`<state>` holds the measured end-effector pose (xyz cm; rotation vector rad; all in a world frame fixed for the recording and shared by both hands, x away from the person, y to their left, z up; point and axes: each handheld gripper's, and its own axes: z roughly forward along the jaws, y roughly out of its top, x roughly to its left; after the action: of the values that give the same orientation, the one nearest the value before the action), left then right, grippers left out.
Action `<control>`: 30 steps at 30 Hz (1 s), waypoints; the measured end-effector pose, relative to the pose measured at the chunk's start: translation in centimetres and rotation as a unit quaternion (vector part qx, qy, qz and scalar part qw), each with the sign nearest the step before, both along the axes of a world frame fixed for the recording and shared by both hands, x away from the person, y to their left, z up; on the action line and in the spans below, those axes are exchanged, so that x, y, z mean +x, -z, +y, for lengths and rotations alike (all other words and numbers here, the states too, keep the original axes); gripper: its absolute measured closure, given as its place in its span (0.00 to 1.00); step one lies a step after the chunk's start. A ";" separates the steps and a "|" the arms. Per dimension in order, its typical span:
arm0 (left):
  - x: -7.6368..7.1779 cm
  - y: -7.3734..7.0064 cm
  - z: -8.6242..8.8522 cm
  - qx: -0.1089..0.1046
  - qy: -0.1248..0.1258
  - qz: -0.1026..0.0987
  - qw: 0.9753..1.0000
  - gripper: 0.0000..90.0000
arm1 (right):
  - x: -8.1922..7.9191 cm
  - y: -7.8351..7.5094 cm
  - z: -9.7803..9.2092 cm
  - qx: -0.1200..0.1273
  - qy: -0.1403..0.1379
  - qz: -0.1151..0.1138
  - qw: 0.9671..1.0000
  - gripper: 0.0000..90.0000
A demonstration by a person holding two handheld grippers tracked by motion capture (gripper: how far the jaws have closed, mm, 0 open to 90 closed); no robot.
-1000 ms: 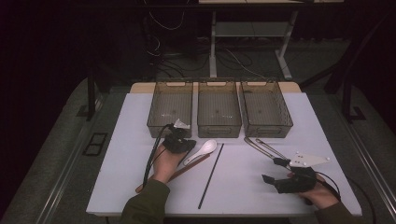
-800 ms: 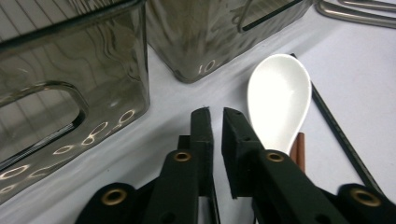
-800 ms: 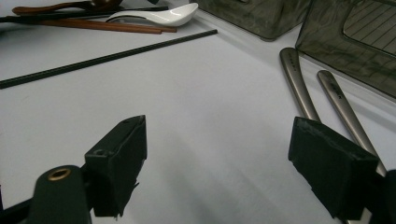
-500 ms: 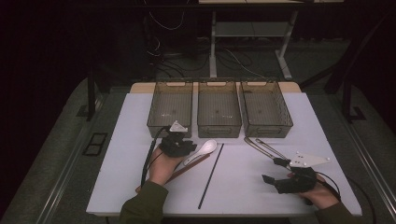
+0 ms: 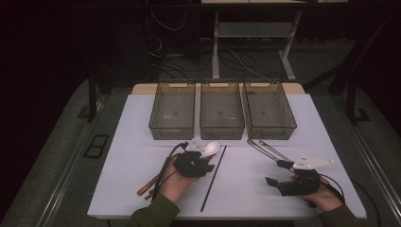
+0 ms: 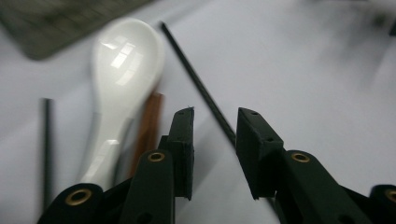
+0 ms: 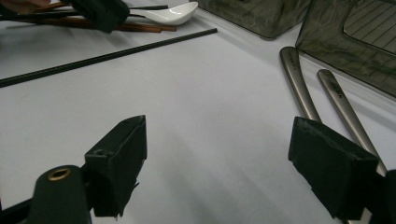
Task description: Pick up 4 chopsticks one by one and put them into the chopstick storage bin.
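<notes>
A white ceramic spoon (image 5: 210, 148) lies in front of the middle tray, and its bowl (image 6: 123, 65) sits left of my left gripper's jaws. A long black stick (image 5: 213, 177) lies slantwise on the white table and runs under the tip of the left gripper (image 6: 215, 122). That gripper (image 5: 207, 166) is open by a narrow gap with nothing between its jaws. Brown chopsticks (image 5: 148, 185) lie under the left hand, one beside the spoon handle (image 6: 149, 126). My right gripper (image 5: 276, 172) is wide open (image 7: 219, 163) over bare table, near two metal utensil handles (image 7: 299, 88).
Three see-through dark trays (image 5: 172, 111) (image 5: 221, 111) (image 5: 270, 111) stand side by side at the back of the white table (image 5: 132, 142). The metal handles (image 5: 265, 149) point toward the right tray (image 7: 355, 42). A black cable (image 5: 165, 165) trails from the left gripper.
The left hand and its gripper have shifted a little to the right and nearer, toward the black stick. The right gripper has stayed put and open.
</notes>
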<state>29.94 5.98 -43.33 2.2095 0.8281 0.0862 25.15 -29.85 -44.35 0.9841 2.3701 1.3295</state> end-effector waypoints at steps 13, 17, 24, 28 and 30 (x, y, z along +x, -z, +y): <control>-0.8 1.0 -2.0 0.031 0.019 -0.010 0.999 0.81 | 0.0 0.0 0.0 -0.002 0.002 0.000 1.000 0.21; -1.0 1.0 -2.2 0.044 0.021 -0.021 0.999 0.85 | 0.0 0.0 0.0 -0.003 0.001 -0.001 1.000 0.21; -0.8 0.9 -1.7 0.043 0.022 -0.017 0.999 0.90 | 0.0 0.0 0.0 -0.003 0.001 0.000 1.000 0.21; -0.7 0.9 -1.4 0.047 0.024 -0.017 0.998 0.93 | 0.0 0.0 -0.1 -0.002 0.001 0.000 1.000 0.21; -0.6 0.8 -1.2 0.050 0.022 -0.016 0.998 0.94 | 0.0 0.0 -0.1 -0.002 0.001 -0.001 1.000 0.21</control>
<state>29.34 4.79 -44.16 2.3132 0.7713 0.1444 25.15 -29.94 -44.35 0.9825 2.3689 1.3230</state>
